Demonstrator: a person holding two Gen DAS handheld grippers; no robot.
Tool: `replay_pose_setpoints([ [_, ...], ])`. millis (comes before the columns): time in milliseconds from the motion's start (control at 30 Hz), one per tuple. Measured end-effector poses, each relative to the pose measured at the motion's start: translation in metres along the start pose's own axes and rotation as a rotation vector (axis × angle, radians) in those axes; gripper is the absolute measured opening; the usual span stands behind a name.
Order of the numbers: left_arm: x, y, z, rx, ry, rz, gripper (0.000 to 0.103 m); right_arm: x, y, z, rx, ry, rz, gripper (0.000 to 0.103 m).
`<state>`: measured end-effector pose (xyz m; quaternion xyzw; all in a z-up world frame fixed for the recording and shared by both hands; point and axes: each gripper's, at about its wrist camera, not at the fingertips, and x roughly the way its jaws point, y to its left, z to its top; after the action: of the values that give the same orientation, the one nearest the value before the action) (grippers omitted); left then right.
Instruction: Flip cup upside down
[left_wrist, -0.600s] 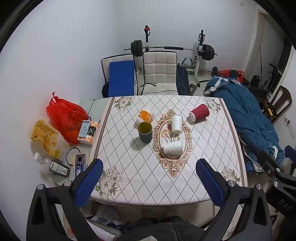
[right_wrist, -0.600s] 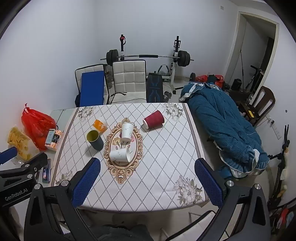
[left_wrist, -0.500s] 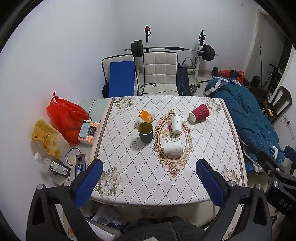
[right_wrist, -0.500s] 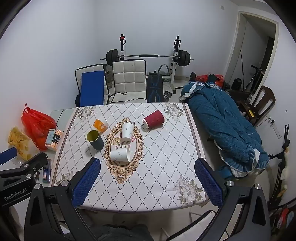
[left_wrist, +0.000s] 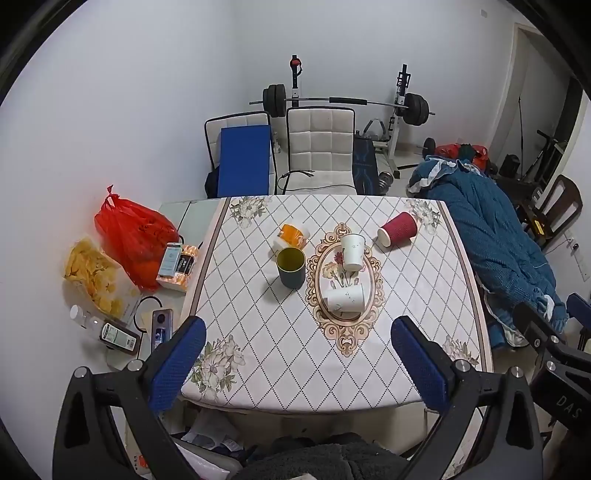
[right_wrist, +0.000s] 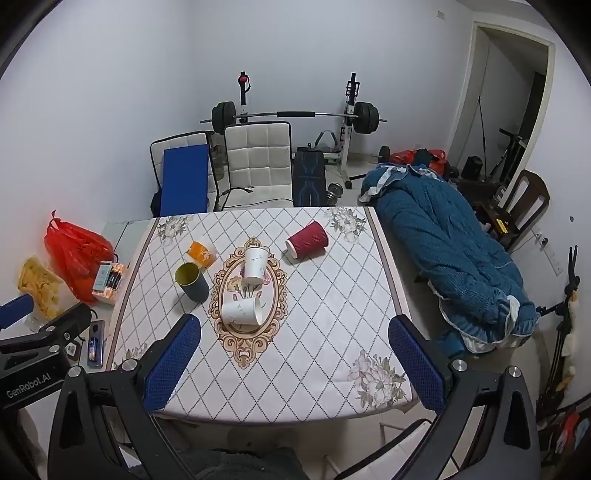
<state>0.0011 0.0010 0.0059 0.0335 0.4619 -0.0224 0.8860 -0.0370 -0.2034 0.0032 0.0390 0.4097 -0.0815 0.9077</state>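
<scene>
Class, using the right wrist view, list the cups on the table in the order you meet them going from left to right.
Dark cup with yellow inside → orange cup → white cup lying on its side → white cup → red cup on its side.
</scene>
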Motion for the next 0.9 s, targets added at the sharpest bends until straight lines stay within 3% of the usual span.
replay_pose_setpoints([
  [900, -0.010, 0.001, -0.003, 0.000, -0.005, 0.000, 0.103, -0.003, -0.004, -0.006, 0.021, 0.004, 0.005, 0.103],
])
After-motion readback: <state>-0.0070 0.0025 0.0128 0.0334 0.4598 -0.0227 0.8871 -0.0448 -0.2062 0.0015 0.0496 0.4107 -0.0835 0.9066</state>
